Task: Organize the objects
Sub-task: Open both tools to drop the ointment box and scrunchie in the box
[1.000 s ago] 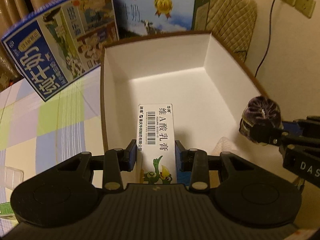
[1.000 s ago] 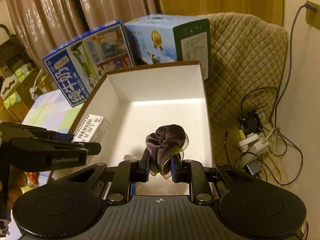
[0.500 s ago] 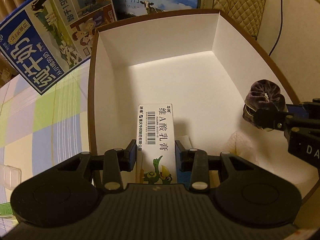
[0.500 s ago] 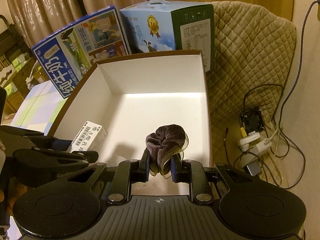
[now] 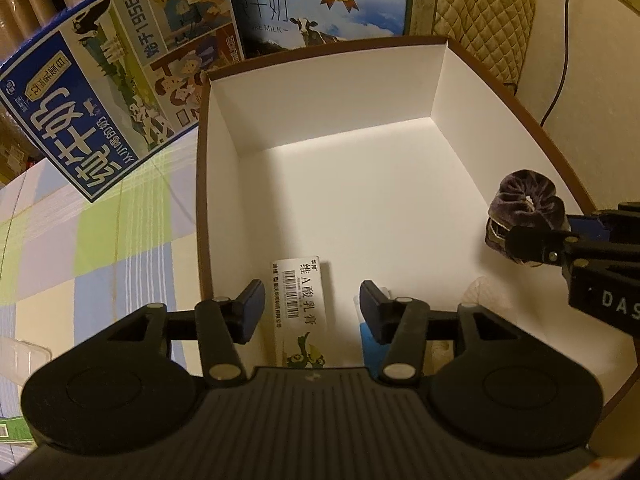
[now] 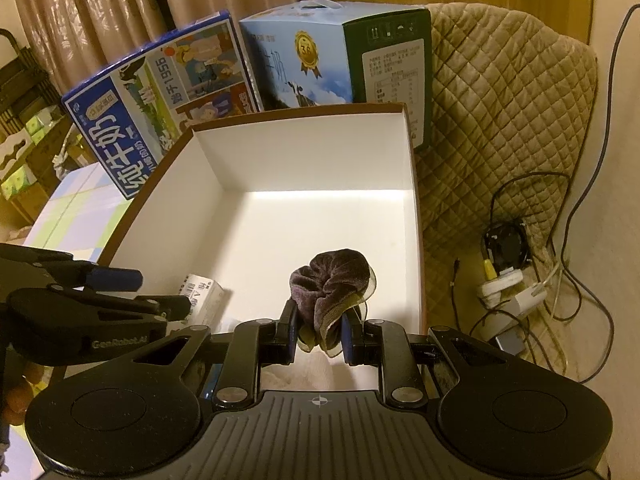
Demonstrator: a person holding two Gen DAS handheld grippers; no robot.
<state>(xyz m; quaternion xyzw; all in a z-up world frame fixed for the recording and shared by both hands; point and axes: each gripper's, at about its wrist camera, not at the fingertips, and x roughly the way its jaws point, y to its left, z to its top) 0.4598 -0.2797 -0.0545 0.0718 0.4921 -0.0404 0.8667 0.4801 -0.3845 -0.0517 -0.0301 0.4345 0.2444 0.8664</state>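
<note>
Ointment carton (image 5: 301, 304) now lying released on the white box (image 5: 360, 208) floor; left gripper (image 5: 312, 308) jaws spreading apart around it. Right gripper (image 6: 319, 330) staying clamped on scrunchie (image 6: 332, 280), hovering over box, drop pending.

Matte black plastic left gripper (image 5: 312, 304) and right gripper (image 6: 319, 334): blue-padded fingers (image 5: 253, 310), silver screws, ribbed housing, grey lettering.
</note>
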